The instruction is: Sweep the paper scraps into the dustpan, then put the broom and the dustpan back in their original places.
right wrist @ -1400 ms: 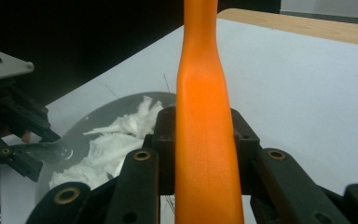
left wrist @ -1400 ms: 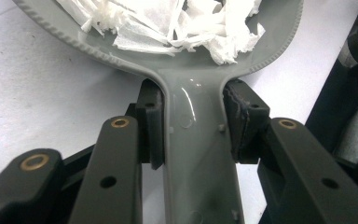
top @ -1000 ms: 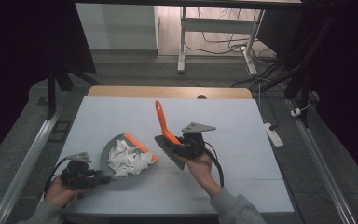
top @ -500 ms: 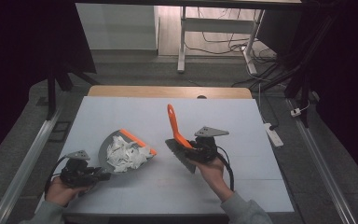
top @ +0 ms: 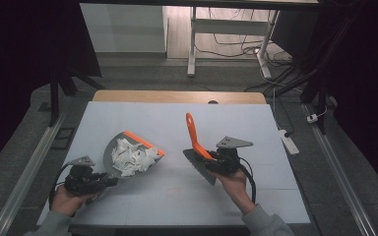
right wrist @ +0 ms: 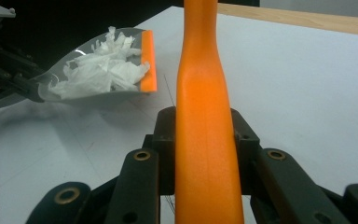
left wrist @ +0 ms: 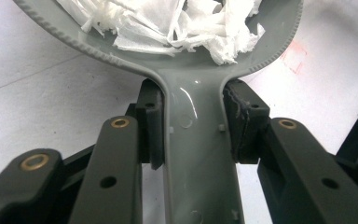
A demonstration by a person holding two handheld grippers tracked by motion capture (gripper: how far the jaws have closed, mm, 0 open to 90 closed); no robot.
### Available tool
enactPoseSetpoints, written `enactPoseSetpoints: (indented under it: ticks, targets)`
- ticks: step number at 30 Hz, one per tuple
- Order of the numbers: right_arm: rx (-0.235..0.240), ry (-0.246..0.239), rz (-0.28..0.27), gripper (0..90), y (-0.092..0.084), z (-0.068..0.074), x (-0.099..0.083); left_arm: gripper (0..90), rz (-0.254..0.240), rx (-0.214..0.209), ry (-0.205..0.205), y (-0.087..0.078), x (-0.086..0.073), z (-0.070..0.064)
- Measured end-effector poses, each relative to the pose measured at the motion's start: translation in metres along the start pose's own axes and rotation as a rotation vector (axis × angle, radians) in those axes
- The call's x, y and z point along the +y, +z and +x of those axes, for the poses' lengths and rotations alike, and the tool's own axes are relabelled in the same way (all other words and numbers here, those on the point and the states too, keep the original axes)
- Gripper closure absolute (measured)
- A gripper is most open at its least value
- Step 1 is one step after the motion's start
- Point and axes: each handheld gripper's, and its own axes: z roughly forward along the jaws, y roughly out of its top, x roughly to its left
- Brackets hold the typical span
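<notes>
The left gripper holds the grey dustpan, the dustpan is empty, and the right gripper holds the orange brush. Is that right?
Not quite: the dustpan is not empty. Crumpled white paper lies in it, as the high view and the left gripper view show. The rest holds: the left gripper is clamped on the dustpan's grey handle, and the right gripper holds the orange brush.
</notes>
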Motion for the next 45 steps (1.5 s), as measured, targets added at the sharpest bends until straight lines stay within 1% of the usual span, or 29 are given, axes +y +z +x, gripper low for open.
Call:
enactPoseSetpoints:
  ticks: [3, 9, 14, 20, 23, 28, 35, 39, 45]
  targets:
    - [0.000, 0.004, -0.008, 70.4, -0.005, -0.003, -0.001, 61.7, -0.016, 0.012, -0.014, 0.000, 0.001, -0.001]
    - [0.008, -0.007, -0.016, 70.5, -0.018, -0.008, -0.004, 61.7, -0.040, 0.027, -0.046, 0.001, 0.003, -0.001]
    - [0.006, 0.003, -0.028, 70.5, -0.029, -0.013, -0.007, 61.7, -0.053, 0.044, -0.063, 0.002, 0.005, -0.003]
    - [-0.006, 0.015, -0.024, 70.5, -0.040, -0.020, -0.011, 61.7, -0.063, 0.059, -0.082, 0.005, 0.007, -0.006]
    - [-0.008, 0.023, -0.019, 70.5, -0.045, -0.024, -0.015, 61.7, -0.073, 0.060, -0.103, 0.007, 0.009, -0.007]
    - [-0.007, 0.042, -0.009, 70.5, -0.052, -0.030, -0.020, 61.7, -0.076, 0.091, -0.126, 0.012, 0.011, -0.009]
    - [-0.008, 0.062, 0.003, 70.4, -0.063, -0.037, -0.030, 61.7, -0.093, 0.126, -0.165, 0.019, 0.015, -0.011]
    - [-0.010, 0.072, 0.005, 70.4, -0.070, -0.041, -0.034, 61.7, -0.094, 0.140, -0.188, 0.024, 0.017, -0.012]
    - [-0.015, 0.089, 0.014, 70.4, -0.080, -0.049, -0.040, 61.7, -0.111, 0.176, -0.242, 0.033, 0.021, -0.011]
